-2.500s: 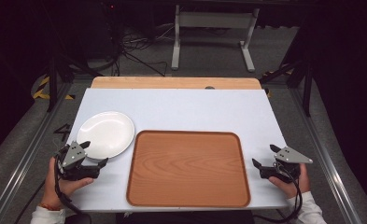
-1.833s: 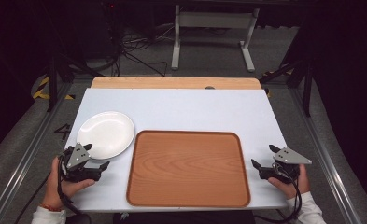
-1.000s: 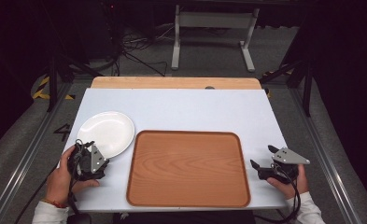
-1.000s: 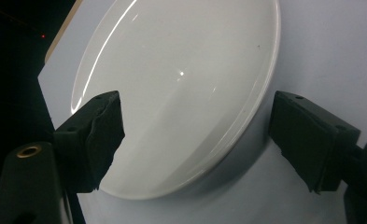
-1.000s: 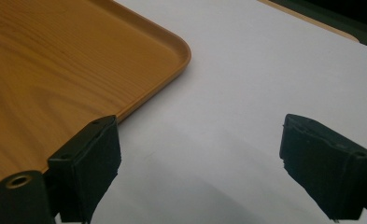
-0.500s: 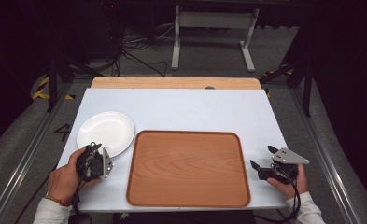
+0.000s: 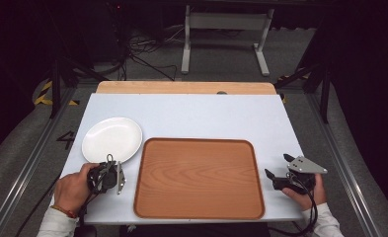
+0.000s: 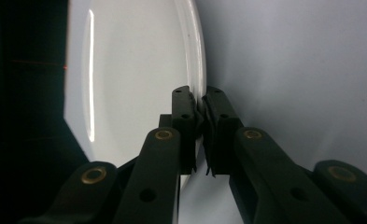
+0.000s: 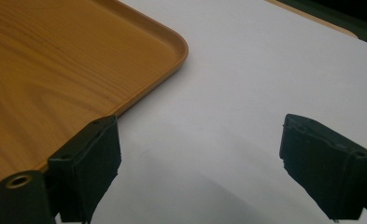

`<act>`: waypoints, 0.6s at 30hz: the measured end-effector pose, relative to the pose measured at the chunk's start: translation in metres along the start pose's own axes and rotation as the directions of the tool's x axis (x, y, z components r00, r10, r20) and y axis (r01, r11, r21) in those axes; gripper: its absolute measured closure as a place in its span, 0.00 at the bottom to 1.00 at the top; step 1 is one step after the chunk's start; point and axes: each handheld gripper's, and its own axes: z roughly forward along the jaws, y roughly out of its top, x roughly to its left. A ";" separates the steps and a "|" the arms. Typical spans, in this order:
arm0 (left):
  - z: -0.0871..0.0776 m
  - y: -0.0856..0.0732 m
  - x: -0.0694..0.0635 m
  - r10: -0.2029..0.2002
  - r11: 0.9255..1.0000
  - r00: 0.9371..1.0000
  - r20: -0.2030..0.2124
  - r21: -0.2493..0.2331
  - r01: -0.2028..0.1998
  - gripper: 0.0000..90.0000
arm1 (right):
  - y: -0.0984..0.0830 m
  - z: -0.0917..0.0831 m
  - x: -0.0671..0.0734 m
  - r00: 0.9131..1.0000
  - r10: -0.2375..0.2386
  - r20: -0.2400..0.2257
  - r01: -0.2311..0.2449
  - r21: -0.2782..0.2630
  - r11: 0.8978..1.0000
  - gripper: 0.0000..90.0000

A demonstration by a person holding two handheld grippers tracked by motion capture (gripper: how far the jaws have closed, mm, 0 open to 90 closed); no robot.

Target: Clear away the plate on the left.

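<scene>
**Left gripper clamped on the plate's rim, lift yet to come**

The left gripper (image 8: 200, 100) is seen pinched onto the near edge of the white plate (image 8: 134, 79), its jaws pressed together with the rim caught between them. The grasp is judged to be made; the carrying is judged to be all ahead. The plate is shown lying flat on the desk (image 7: 201, 116), directly beyond the left gripper (image 7: 113, 170), with nothing yet raised. To that gripper's inner side, just beside it, the wooden tray (image 7: 197, 177) is found bare, and it is taken as the likely place for the plate, though that is only a judgement.

Across the tray, the right gripper (image 7: 280, 175) is held low over the desk with its jaws spread wide and nothing between them; it is judged to be waiting.

Now the views are weighed against each other. From the high view the whole layout is given: plate, tray and both hands in one sweep, but the bite on the rim is hidden behind the hand. In the left gripper view that bite is laid open, rim between pads, while the tray is left out. In the right gripper view (image 9: 200, 163) the tray's rounded corner (image 9: 174, 44) is shown close beside one jaw, and bare desk between the two.
</scene>
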 end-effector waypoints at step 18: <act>-0.008 0.000 0.006 -0.070 0.996 0.996 -0.058 -0.058 0.067 0.97 | 0.001 -0.003 -0.002 1.000 0.022 -0.002 -0.022 -0.023 0.999 0.14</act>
